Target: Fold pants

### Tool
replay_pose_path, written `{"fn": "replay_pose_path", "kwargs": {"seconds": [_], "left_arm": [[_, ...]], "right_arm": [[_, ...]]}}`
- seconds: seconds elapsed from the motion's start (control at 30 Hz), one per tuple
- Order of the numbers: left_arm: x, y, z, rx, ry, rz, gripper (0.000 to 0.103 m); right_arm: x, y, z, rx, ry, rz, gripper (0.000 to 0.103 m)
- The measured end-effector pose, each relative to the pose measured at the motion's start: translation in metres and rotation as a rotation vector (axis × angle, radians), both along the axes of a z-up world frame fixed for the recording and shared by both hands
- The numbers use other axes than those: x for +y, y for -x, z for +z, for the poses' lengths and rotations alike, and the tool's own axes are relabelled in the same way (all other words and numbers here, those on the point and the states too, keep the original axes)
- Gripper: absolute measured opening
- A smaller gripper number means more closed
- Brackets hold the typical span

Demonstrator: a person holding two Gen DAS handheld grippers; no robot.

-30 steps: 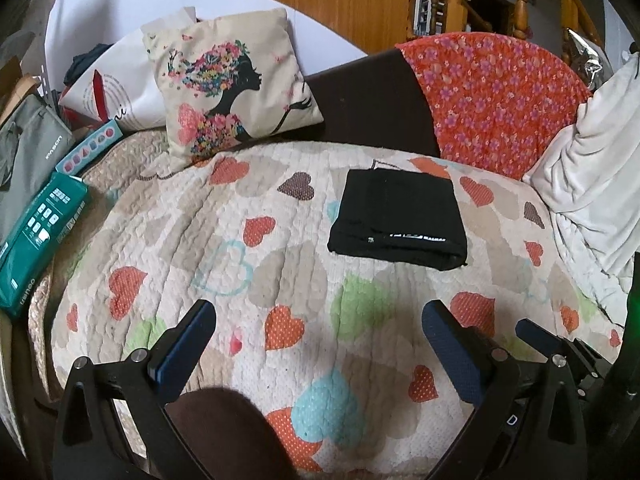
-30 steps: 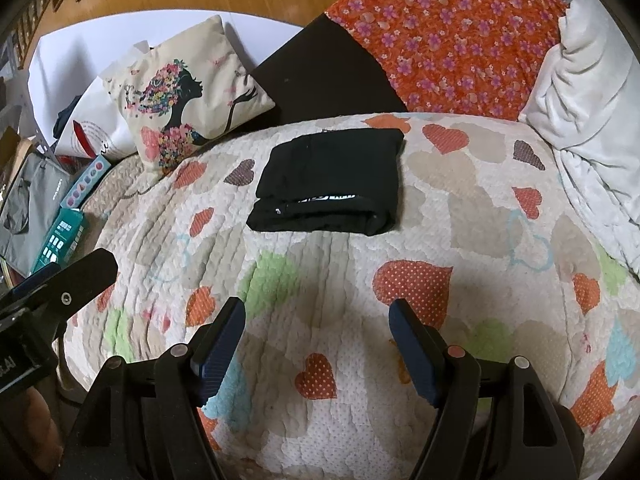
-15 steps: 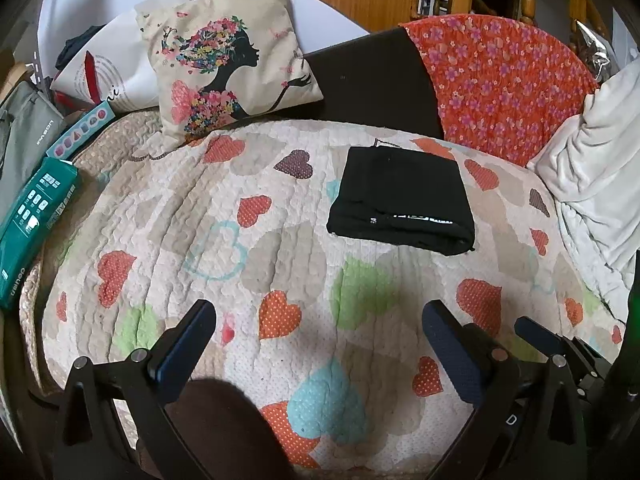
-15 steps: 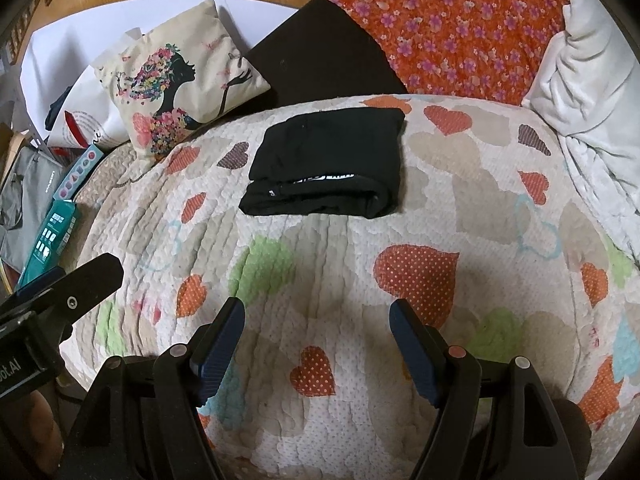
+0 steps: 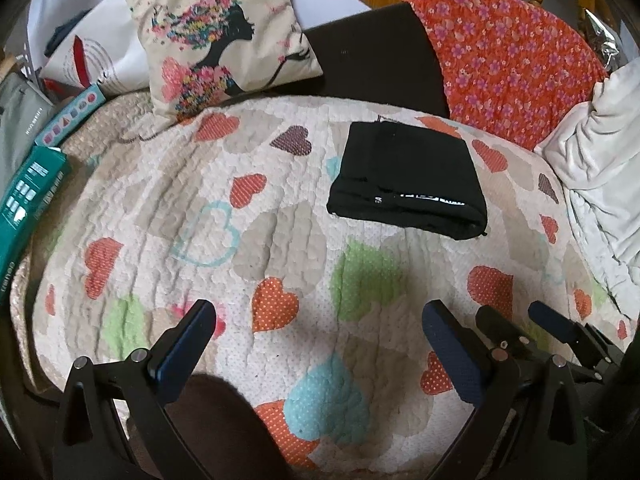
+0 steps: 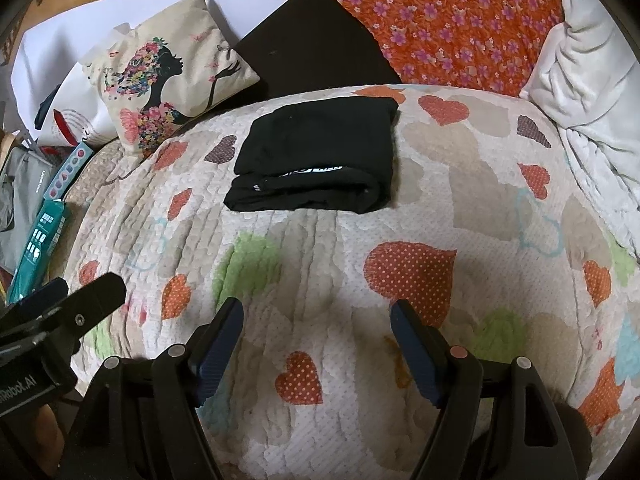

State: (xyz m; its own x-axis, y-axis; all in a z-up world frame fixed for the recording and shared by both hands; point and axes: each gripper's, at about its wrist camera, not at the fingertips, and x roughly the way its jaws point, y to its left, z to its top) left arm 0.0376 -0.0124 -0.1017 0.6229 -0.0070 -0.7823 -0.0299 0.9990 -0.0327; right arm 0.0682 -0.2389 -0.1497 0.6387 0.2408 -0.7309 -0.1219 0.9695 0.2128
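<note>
Black pants [image 5: 406,178] lie folded into a compact rectangle on the heart-patterned quilt [image 5: 280,264], toward its far side; they also show in the right wrist view [image 6: 320,160]. My left gripper [image 5: 318,332] is open and empty, held over the near part of the quilt, well short of the pants. My right gripper [image 6: 316,332] is open and empty too, also near the front edge. The right gripper's fingers [image 5: 556,324] show at the lower right of the left wrist view.
A cushion printed with a woman's profile [image 5: 224,40] leans at the back left. An orange floral cushion [image 5: 512,64] and a white blanket [image 5: 600,168] sit at the right. Green and blue boxes [image 5: 28,200] lie along the left edge.
Both grippers have drawn back and tilted slightly, so the pants sit a little farther and higher in view. The pants have not moved. Both grippers stay open.
</note>
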Motion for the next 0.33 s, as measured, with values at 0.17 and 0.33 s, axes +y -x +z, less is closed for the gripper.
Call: {"fn": "replay_pose_path", "kwargs": {"seconds": [0.17, 0.33], "left_arm": [[0.004, -0.026, -0.009, 0.037, 0.062, 0.002, 0.103], [0.004, -0.047, -0.017, 0.041, 0.059, 0.032, 0.103]], "right_arm": [[0.002, -0.015, 0.001, -0.002, 0.026, 0.014, 0.081], [-0.001, -0.032, -0.002, 0.016, 0.02, 0.012, 0.082]]}}
